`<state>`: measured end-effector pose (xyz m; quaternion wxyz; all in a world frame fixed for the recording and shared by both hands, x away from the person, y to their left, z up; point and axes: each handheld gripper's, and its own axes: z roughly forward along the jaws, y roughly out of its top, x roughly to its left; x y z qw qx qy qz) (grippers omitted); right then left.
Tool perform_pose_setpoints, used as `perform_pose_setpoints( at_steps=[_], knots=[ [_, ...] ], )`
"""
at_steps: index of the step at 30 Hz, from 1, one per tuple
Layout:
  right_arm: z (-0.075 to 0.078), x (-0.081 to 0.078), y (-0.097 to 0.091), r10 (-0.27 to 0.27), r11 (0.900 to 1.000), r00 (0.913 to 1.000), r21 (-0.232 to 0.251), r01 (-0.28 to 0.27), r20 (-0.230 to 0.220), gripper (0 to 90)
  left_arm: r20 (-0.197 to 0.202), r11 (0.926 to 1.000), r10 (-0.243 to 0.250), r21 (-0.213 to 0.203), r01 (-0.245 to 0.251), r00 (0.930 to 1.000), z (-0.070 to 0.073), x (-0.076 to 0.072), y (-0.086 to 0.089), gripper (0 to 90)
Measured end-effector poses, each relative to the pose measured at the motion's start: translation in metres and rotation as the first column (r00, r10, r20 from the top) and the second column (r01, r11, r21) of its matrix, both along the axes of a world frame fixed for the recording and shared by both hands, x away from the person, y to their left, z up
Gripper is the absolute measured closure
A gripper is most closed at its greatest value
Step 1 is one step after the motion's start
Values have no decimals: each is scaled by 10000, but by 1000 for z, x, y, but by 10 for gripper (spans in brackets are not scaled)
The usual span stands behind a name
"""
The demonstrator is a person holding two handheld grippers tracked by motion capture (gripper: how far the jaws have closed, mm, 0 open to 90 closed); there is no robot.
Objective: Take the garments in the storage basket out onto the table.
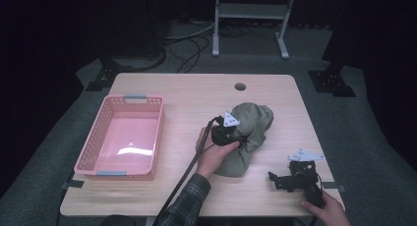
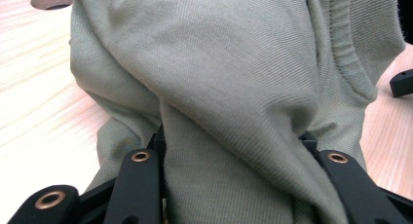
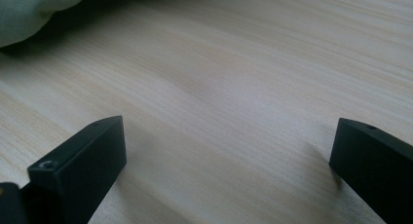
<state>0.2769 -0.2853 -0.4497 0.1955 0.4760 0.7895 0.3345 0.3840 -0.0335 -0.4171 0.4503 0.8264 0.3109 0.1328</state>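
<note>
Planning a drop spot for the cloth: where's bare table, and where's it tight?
Free: the strip between the pink basket and the green cloth, and the far edge around the round hole. The basket itself is empty. Tight: near right corner, where the cloth, left hand-held gripper and right hand-held gripper sit close.

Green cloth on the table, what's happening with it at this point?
A person is working at a wooden table with a gripper in each hand. The left gripper has its jaws closed on a fold of the bunched green cloth, which sits right of the table's middle. The right gripper rests near the front right corner with its jaws open and nothing between them, apart from the cloth. A pink basket stands on the left side of the table with nothing in it.
</note>
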Motion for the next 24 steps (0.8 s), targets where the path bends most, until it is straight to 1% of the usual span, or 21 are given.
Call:
perform_pose_setpoints(
  at_steps=[4, 10, 17, 24],
  knots=[
    [0, 0, 0, 2, 10000, 10000, -1, -2, 1, 0, -79, 10000, -28, 74, 28, 10000, -3, 1, -4, 545],
    [0, 0, 0, 1, 10000, 10000, -1, -1, 1, 0, -196, 9995, -60, 322, 66, 9998, -8, 3, -9, 537],
    [0, 0, 0, 1, 10000, 10000, -1, -1, 2, 0, -355, 9989, -30, 459, 47, 9994, -10, 5, -12, 525],
    [0, 0, 0, 0, 10000, 10000, -1, 0, 3, 0, -419, 9960, -63, 884, 100, 9991, -11, 5, -16, 514]
  ],
)
